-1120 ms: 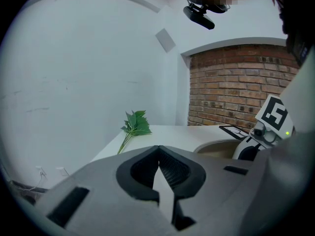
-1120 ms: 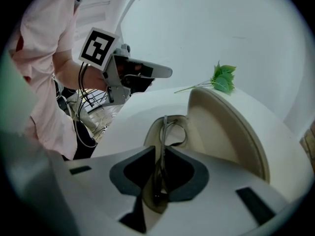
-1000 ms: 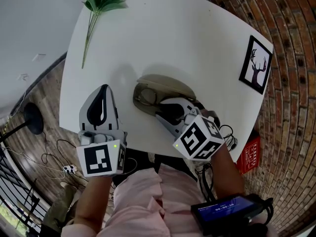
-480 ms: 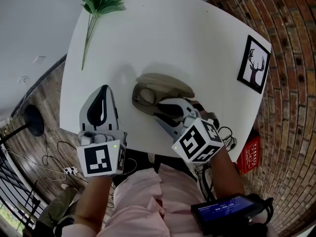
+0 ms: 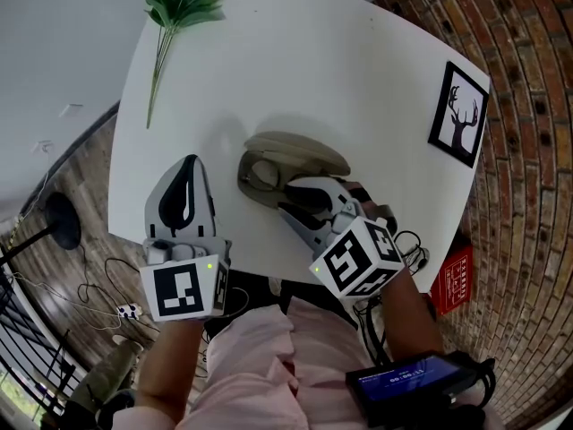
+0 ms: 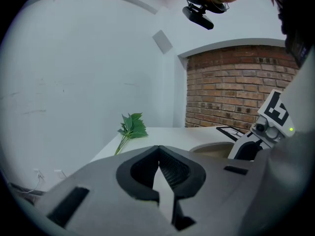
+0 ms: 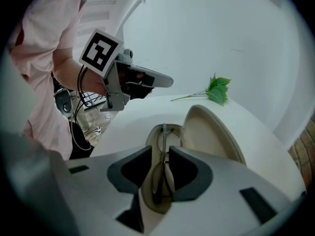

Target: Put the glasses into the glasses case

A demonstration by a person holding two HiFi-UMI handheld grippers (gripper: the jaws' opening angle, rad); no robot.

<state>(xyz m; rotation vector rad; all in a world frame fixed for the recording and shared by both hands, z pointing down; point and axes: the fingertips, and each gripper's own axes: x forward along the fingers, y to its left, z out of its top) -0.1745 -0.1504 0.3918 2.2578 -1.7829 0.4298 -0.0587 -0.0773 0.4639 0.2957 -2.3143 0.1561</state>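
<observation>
Well, the white table (image 5: 295,70) takes up most of the head view, and the beige glasses case (image 5: 300,146) lies open near its near edge, the lid tipped back on the far side. A green leaf sprig (image 5: 183,3) and a framed deer picture (image 5: 459,115) sit well apart from it and play no part. My left gripper (image 6: 158,151) hovers just beside the case on its left, jaws pressed together on nothing. My right gripper (image 7: 160,152) points steeply down into the case's tray; its jaws have just been opening and now stand apart, one on each side of the glasses (image 7: 163,132), with a slim gap showing between each pad and the frame. The glasses lie folded along the tray, inside the case, so I judge the grip is let go and the placing step is as good as done. I am at the release. What is left, as I read it, is to draw the right gripper up and back without a pad catching the frame and dragging it out, then bring the lid down over the tray. For that I would want the left gripper moved in to steady the base, since the case looks light enough to slide on the smooth table.
</observation>
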